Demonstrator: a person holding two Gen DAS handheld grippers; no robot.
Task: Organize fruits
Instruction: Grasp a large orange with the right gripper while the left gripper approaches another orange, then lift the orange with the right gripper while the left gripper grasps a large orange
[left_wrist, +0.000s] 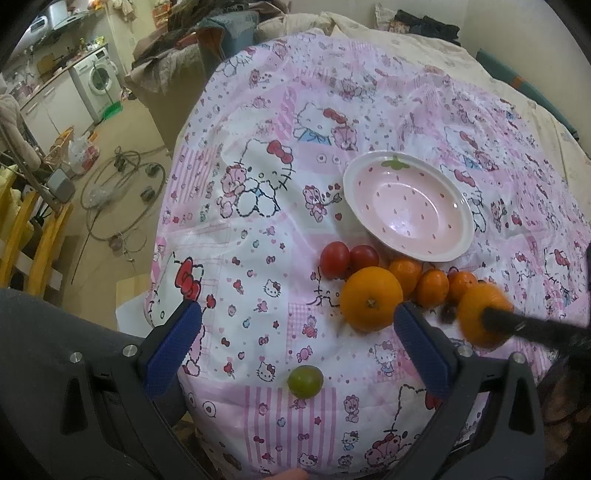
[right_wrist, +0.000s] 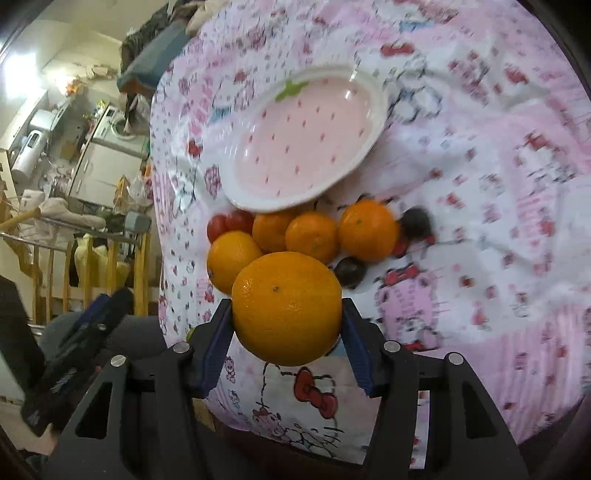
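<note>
Clamping an orange (right_wrist: 287, 308), the right gripper (right_wrist: 287, 341) hides a green fruit (left_wrist: 305, 381) beneath the wide-open left gripper (left_wrist: 299, 332).

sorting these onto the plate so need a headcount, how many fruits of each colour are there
orange fruit: 5
red fruit: 2
dark fruit: 2
green fruit: 1
total: 10

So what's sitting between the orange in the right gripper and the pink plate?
In the right wrist view, three smaller oranges lie between the held orange and the plate.
</note>
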